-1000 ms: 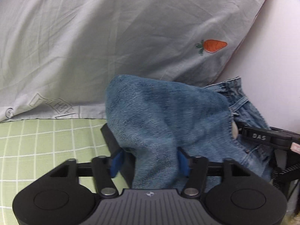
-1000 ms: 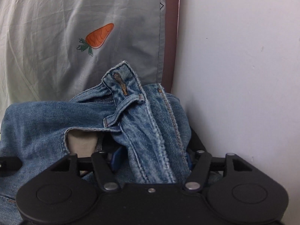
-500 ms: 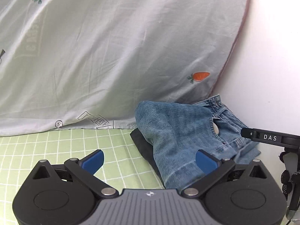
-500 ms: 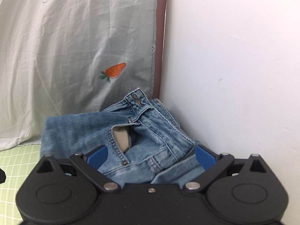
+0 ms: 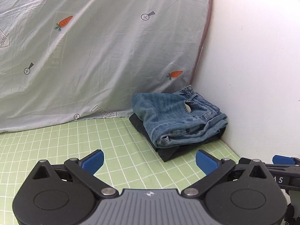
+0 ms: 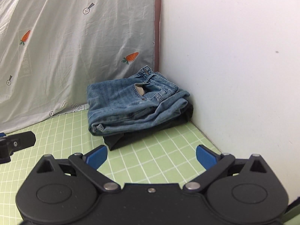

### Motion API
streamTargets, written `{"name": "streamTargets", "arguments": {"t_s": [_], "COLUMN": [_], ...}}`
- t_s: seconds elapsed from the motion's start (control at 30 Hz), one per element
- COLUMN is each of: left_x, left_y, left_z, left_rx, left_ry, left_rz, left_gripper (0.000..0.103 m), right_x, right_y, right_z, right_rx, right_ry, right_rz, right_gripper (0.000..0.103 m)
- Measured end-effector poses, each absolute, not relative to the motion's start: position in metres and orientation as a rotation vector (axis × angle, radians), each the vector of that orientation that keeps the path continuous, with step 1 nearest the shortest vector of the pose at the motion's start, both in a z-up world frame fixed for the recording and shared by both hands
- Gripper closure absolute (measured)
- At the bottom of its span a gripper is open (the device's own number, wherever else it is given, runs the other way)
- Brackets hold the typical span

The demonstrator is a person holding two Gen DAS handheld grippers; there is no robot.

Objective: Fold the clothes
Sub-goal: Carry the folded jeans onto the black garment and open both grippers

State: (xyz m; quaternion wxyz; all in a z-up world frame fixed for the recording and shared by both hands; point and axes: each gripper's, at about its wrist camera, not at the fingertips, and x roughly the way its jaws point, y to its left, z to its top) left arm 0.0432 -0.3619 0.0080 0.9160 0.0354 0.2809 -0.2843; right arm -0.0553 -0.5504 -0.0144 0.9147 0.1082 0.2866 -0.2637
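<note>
While partly creased, "TOLEBE" on sheet (image 6: pixel 78 37)

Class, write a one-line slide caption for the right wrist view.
Folded jeans stacked on a dark garment in the corner, open right claw empty.

A home bedroom corner: carrot-print sheet (image 5: pixel 97 56), green checked bedding (image 5: pixel 56 146) (against a white wall (image 6: pixel 234 56))
</note>
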Motion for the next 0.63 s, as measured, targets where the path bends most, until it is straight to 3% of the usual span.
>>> {"name": "streamTargets", "arguments": {"t_s": [0.63], "left_x": [-0.016], "left_y": [-0.337], "left_z": [-0.002], "left_rx": [0.109], "left_ry": [0.591], "left_rz": [-0.636], "left_gripper": [0.0], "right_x": [-0.131], "right_y": [-0.497], "right_z": [-0.017], "right_rx": [0.193], "right_ry": [0.592], "right_rz": [-0.562], "right_gripper": [0.001]}}
